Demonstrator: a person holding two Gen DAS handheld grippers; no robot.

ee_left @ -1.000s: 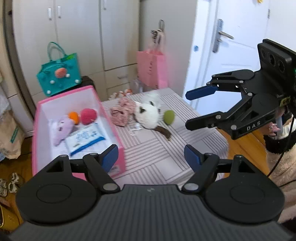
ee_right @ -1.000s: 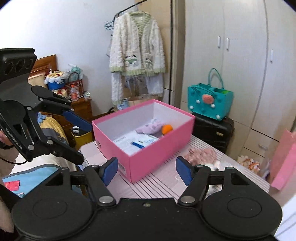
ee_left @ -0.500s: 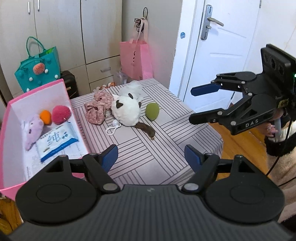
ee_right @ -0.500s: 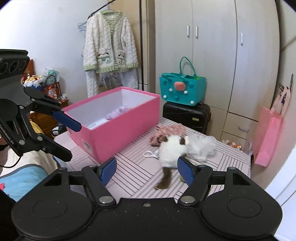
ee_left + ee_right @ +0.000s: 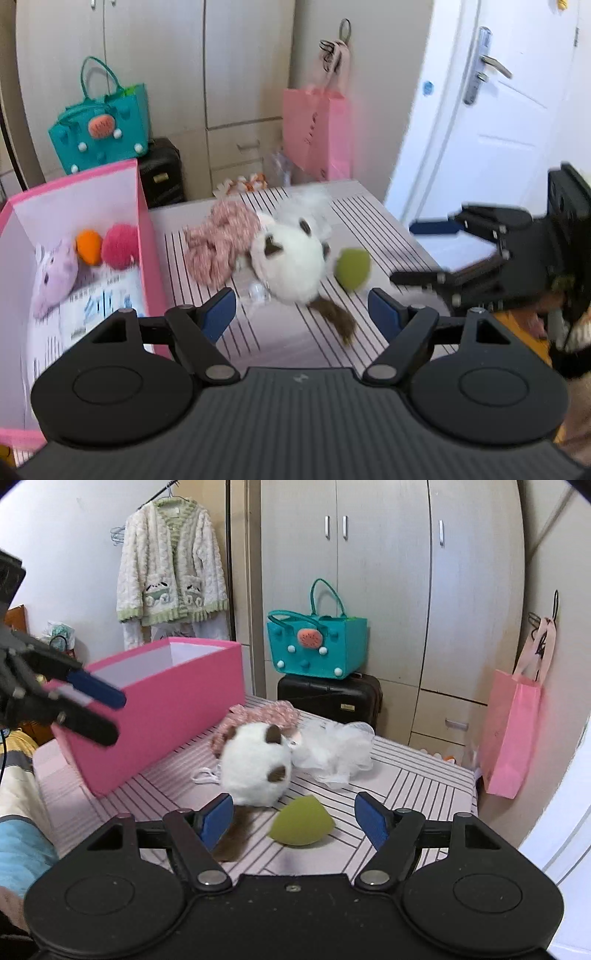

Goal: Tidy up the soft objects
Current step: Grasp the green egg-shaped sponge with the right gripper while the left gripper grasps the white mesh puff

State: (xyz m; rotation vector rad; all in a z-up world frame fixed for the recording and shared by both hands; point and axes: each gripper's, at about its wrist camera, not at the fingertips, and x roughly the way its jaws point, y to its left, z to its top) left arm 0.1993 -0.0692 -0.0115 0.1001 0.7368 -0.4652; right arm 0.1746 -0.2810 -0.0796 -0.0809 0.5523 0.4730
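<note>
— Right gripper (image 5: 293, 821) stands open and empty, low centre, the green sponge (image 5: 302, 821) between its fingers.
— Risk?
— Sponge rolling off, or the white plush (image 5: 255, 764) just behind snagging.
— Orientation?
— Long axis across the frame, taper pointing right. Left gripper (image 5: 301, 309) open too.
</note>
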